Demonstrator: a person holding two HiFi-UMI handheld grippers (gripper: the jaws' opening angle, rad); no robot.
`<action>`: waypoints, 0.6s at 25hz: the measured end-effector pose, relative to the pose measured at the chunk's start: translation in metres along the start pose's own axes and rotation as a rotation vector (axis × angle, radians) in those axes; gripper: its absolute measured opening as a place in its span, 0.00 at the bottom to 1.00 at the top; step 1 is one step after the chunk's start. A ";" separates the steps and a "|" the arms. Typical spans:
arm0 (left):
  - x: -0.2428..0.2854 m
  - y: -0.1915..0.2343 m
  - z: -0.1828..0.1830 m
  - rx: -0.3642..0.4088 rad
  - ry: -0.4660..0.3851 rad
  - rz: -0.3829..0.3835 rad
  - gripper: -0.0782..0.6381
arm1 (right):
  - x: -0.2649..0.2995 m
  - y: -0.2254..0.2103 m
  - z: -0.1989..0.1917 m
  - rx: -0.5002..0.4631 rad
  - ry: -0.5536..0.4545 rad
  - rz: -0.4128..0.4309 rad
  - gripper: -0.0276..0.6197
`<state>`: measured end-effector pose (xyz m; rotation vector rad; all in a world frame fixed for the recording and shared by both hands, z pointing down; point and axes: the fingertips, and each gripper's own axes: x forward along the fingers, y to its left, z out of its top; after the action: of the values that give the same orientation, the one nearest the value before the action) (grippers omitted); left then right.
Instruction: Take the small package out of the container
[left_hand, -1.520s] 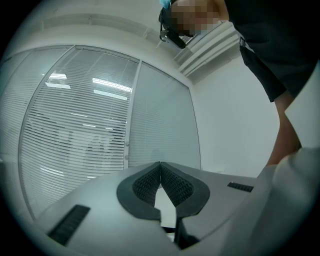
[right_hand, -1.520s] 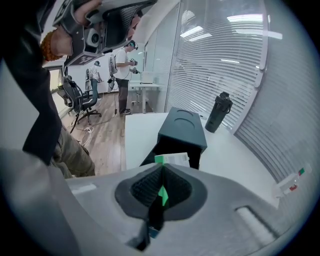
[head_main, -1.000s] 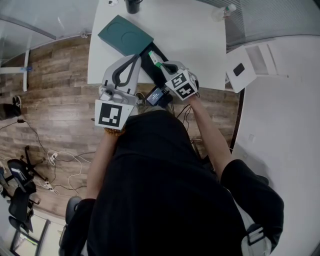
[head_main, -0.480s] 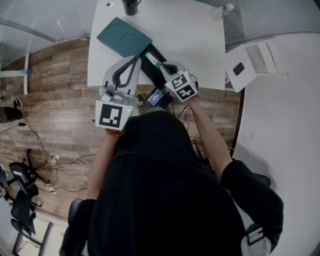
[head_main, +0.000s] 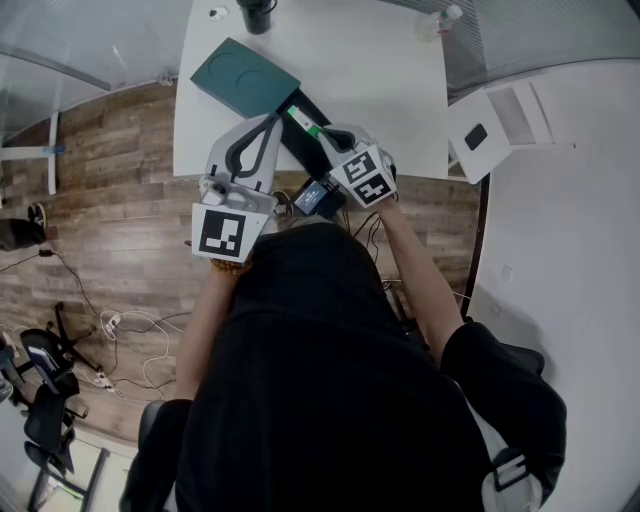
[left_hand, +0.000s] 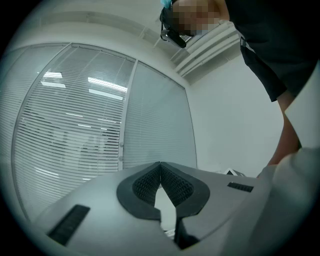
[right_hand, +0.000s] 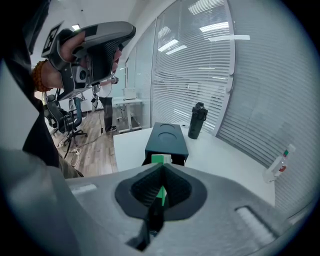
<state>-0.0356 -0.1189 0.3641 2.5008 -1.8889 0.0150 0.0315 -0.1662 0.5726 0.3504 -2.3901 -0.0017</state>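
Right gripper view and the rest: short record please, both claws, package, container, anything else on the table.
left claw: shut, empty
right claw: shut on small package
container: dark green, on white table
small package: green and white, at the container's open end
also there: black bottle

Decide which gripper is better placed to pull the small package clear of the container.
Right: the right gripper is shut on the small package at the container's open end; the left gripper is shut on nothing, pointing elsewhere.
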 end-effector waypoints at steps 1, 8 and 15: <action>0.000 -0.001 0.000 0.001 0.000 0.000 0.11 | -0.002 0.000 0.001 0.000 -0.005 -0.001 0.04; 0.003 -0.005 0.000 0.006 0.001 -0.006 0.11 | -0.011 -0.002 0.016 -0.006 -0.047 -0.013 0.04; 0.005 -0.007 0.000 0.007 0.002 -0.010 0.11 | -0.024 -0.003 0.035 -0.010 -0.100 -0.030 0.04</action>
<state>-0.0270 -0.1221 0.3646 2.5144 -1.8784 0.0240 0.0264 -0.1665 0.5297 0.3903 -2.4823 -0.0457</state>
